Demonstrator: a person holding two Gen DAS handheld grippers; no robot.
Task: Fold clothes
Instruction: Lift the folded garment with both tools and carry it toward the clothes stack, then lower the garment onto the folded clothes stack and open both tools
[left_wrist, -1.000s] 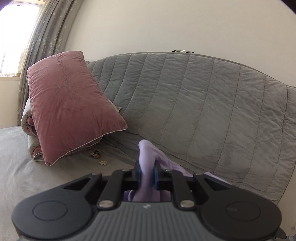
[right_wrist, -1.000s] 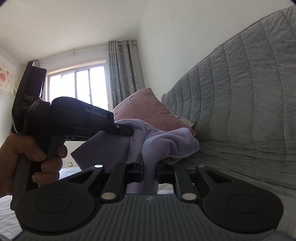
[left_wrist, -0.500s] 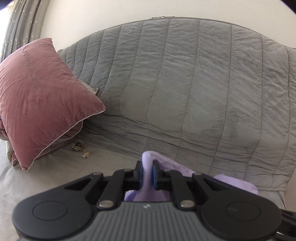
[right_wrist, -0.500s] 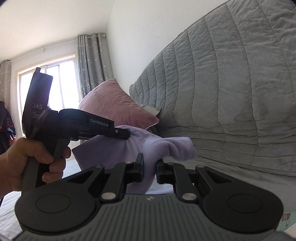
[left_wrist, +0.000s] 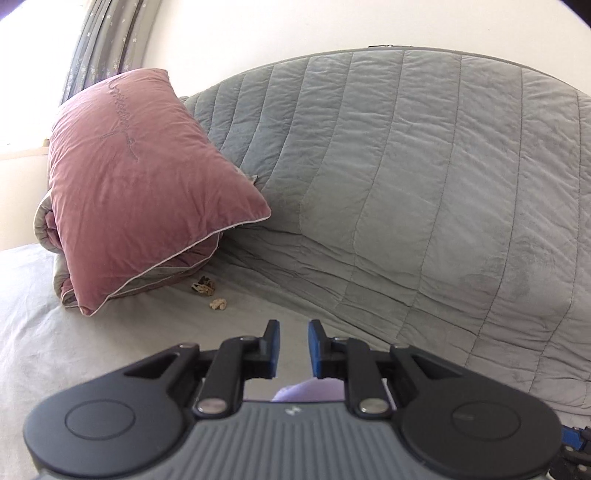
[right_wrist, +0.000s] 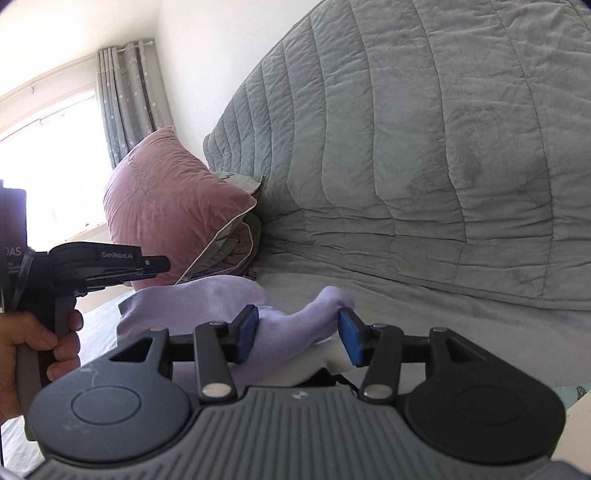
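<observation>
A lilac garment lies bunched on the bed, partly folded over. My right gripper is open, its blue pads either side of a fold of the garment without gripping it. My left gripper is open and empty above the bed; a bit of the lilac garment shows below its jaws. The left gripper also shows in the right wrist view, held in a hand just above the garment's left part.
A pink pillow rests on a folded quilt at the bed's head, left. A grey quilted cover hangs over the headboard. Two small brownish scraps lie on the grey sheet by the pillow.
Both grippers have opened and let go of the lilac garment, which has dropped onto the bed. Both have lowered toward the bed.
</observation>
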